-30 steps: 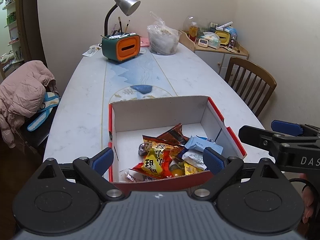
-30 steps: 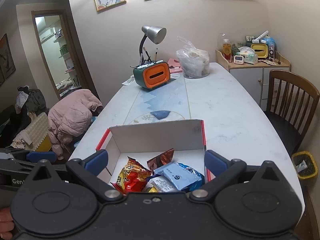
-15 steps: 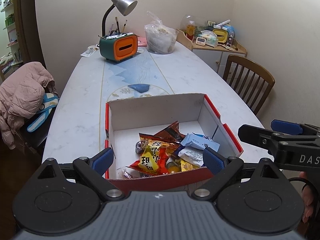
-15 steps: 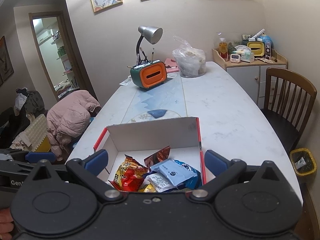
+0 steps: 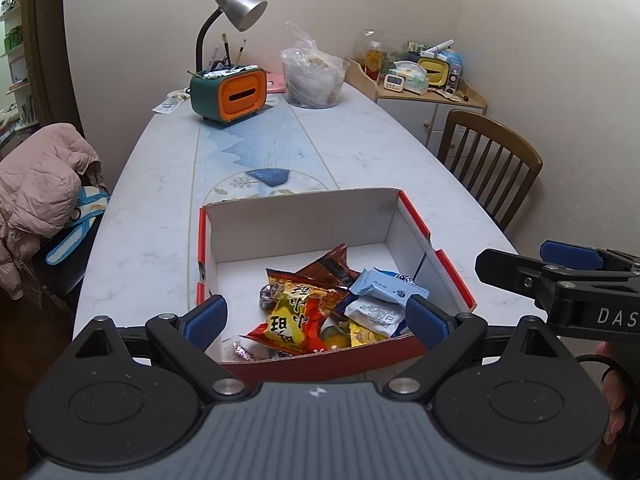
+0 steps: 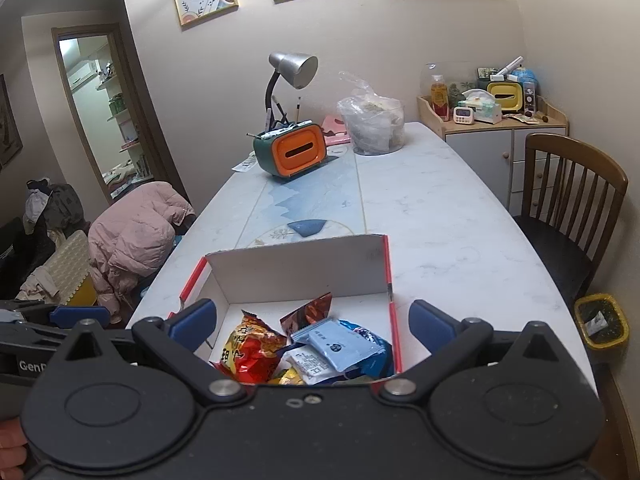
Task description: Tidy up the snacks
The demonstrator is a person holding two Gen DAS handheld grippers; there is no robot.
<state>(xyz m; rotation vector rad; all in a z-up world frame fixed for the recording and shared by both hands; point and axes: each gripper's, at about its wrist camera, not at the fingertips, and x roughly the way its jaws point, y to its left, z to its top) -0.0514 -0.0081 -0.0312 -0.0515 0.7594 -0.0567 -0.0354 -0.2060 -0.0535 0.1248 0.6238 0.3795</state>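
We hold both grippers, left (image 5: 316, 316) and right (image 6: 312, 322), with fingers spread wide and gripping nothing, just above the near edge of the box (image 5: 296, 216) on the tabletop (image 5: 160, 208). The snack packets (image 5: 304, 312) lie heaped in its near half, between and below the fingers. They look light, crinkly and slippery; we judge a sealed edge the best hold.

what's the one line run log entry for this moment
left gripper: open, empty | right gripper: open, empty | snacks: piled in box
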